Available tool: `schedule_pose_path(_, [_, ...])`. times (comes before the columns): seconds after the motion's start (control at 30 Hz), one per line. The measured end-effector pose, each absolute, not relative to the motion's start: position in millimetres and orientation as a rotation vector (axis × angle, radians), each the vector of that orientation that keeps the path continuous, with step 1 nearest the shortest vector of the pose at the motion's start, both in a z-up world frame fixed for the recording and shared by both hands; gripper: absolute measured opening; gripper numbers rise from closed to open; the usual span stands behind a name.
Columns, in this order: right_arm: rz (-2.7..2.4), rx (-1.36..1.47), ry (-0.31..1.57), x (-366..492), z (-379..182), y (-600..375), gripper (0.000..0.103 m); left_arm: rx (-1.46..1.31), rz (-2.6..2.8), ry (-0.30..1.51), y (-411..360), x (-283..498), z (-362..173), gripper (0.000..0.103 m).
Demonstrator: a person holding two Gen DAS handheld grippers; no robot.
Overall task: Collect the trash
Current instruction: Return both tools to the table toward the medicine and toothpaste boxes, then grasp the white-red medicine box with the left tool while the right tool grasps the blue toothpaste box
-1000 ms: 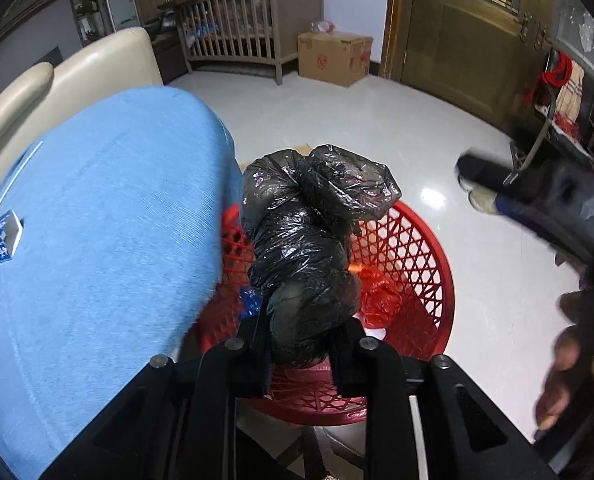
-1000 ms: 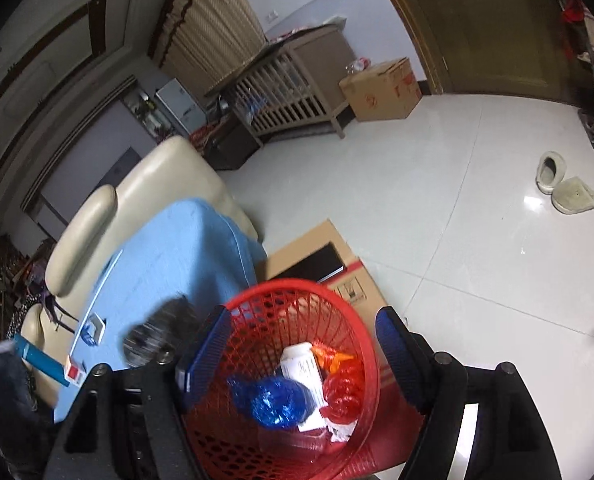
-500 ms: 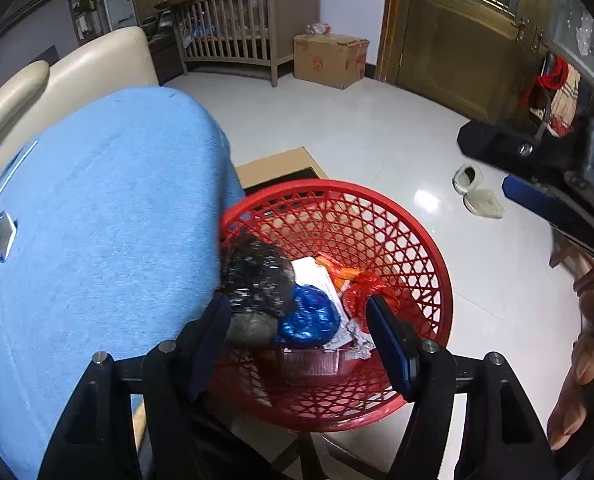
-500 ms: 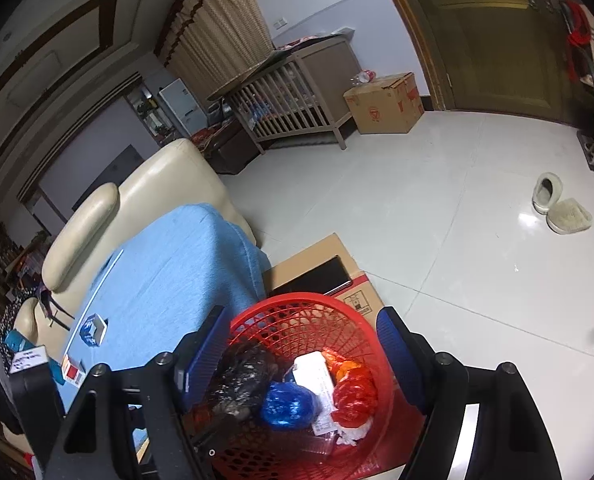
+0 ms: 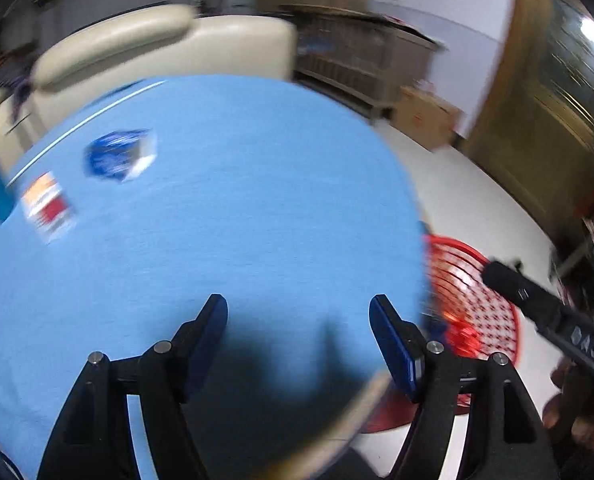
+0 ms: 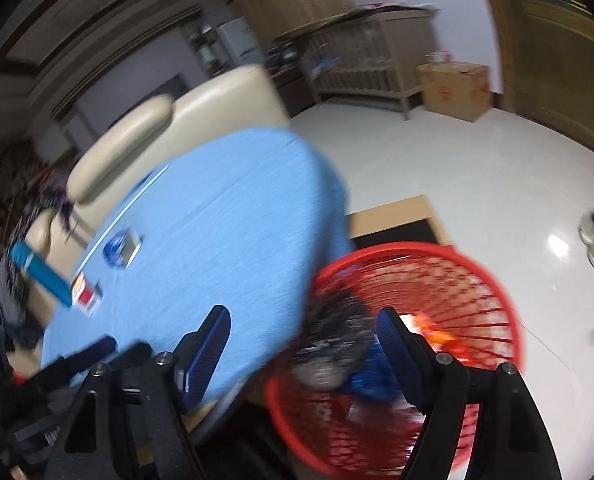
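Currently the left claw [image 5: 298,322] is hovering over the blue-covered bench [image 5: 225,208], its jaws opening, spread wide with nothing between them. Both views are blurring. The right claw [image 6: 303,334] is standing wide apart and empty, straddling the bench edge and the red basket [image 6: 493,276]. In the right wrist view the basket is sitting on the floor at 4 o'clock from the bench, touching its edge; the black trash bag [image 6: 331,344] is lying inside at the basket's 9 o'clock side, beside blue and orange scraps. Three small items are remaining on the bench at 9 o'clock: a blue packet [image 5: 117,156], a red-and-white packet [image 5: 47,206] and a blue box [image 6: 41,274].
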State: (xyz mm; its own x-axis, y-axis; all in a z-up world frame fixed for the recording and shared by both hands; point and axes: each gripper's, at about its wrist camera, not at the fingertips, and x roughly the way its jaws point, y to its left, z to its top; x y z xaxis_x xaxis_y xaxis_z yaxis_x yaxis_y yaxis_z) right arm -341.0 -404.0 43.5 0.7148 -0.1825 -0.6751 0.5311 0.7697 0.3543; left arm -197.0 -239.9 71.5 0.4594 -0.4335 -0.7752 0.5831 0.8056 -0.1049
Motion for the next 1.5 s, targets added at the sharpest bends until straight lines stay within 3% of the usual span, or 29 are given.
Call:
schedule_pose_path(0.37, [-0.259,0.437,0.764,-267,43,-333,0.078,0.044,-0.168,0.866,-133,-57,73,0.078])
schedule_pose_path(0.7, [-0.256,0.365,0.809,-240,51,-318,0.078,0.065,-0.049,0.918,-132,23,45,0.078])
schedule_pose_path(0.73, [-0.256,0.357,0.812,-237,52,-317,0.078,0.061,-0.055,0.92,-131,26,41,0.078])
schedule_pose_path(0.77, [-0.254,0.347,0.815,-233,54,-316,0.078,0.05,-0.065,0.914,-129,29,40,0.072])
schedule_pose_path(0.8, [-0.251,0.338,0.818,-228,55,-314,0.078,0.035,-0.078,0.901,-125,30,39,0.056])
schedule_pose_path(1.23, [-0.048,0.168,0.851,-70,60,-266,0.078,0.026,-0.213,0.906,-64,-23,43,0.054])
schedule_pose_path(1.37, [0.094,0.002,0.91,-1,62,-238,0.078,0.042,-0.242,0.94,-56,-32,40,0.048])
schedule_pose_path(1.5, [0.181,-0.219,0.965,45,60,-213,0.078,0.04,-0.262,0.946,-53,-35,35,0.049])
